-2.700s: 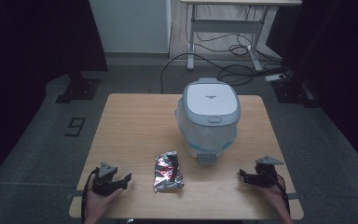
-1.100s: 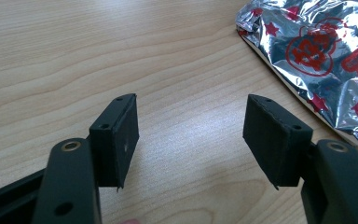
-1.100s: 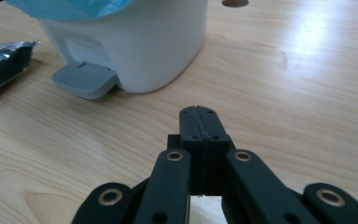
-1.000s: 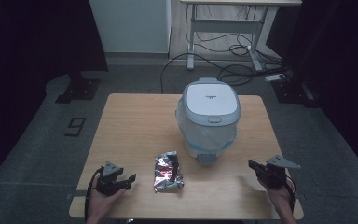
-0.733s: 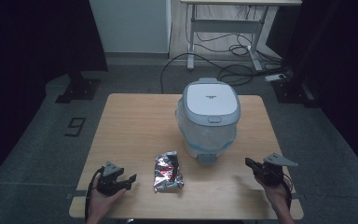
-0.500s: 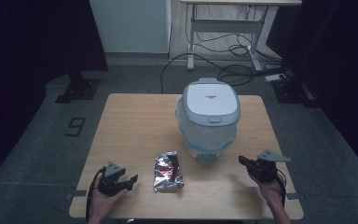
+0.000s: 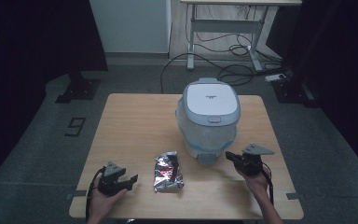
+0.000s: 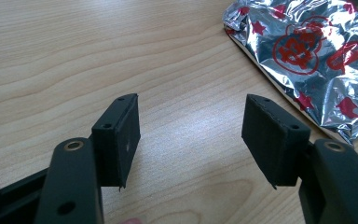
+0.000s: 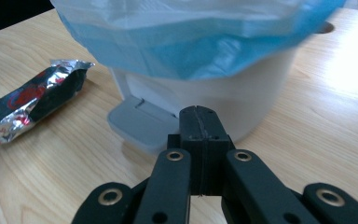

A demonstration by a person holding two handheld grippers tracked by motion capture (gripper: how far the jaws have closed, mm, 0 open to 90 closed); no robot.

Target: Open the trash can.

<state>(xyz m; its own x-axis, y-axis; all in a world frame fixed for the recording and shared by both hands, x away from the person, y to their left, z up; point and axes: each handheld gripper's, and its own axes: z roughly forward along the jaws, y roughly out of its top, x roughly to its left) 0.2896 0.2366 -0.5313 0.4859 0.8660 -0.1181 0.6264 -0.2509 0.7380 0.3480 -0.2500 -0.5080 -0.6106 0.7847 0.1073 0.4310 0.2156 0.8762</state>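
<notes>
Near the table's (image 7: 135, 116) front left corner, the left gripper (image 7: 123, 181) rests with jaws apart, nothing between them. The crinkled foil snack packet (image 7: 168, 171) lies just beside it, by the front edge. Right of that, the right gripper (image 7: 233, 157), jaws pressed together and empty, points at the pedal of the small white pedal bin (image 7: 209, 119), which is lined with a blue bag.

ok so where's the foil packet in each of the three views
High view: foil packet lies front centre, before the bin.
Left gripper view: top right, beyond the open jaws.
Right gripper view: left edge.
Shared landmark: wooden table.
</notes>
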